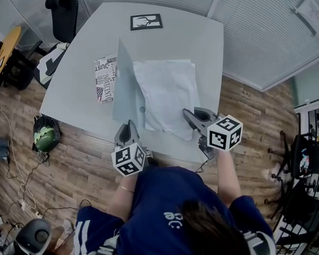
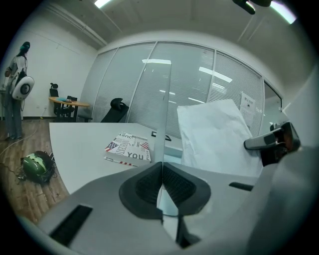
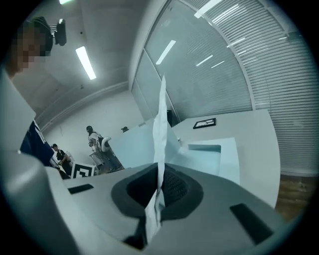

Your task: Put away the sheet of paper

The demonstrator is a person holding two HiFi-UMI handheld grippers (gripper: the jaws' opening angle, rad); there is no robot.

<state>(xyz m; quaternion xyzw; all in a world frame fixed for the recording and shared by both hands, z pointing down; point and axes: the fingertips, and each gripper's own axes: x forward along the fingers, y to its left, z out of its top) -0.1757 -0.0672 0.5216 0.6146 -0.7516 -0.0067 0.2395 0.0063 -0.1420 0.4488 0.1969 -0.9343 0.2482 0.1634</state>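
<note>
At the table's (image 1: pixel 72 90) near edge, the left tongs (image 1: pixel 129 125) are clamped on the clear folder's (image 1: pixel 125 86) raised cover at 7 o'clock. The right tongs (image 1: pixel 188 115) pinch the sheet of paper (image 1: pixel 168 88), spread over the open folder, at its 5 o'clock corner.

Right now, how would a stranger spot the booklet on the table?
Start at the big grey table. Left of the raised flap of the clear folder lies the booklet. Unlike the plain white sheet, it bears bold black lettering and flag prints.
</note>
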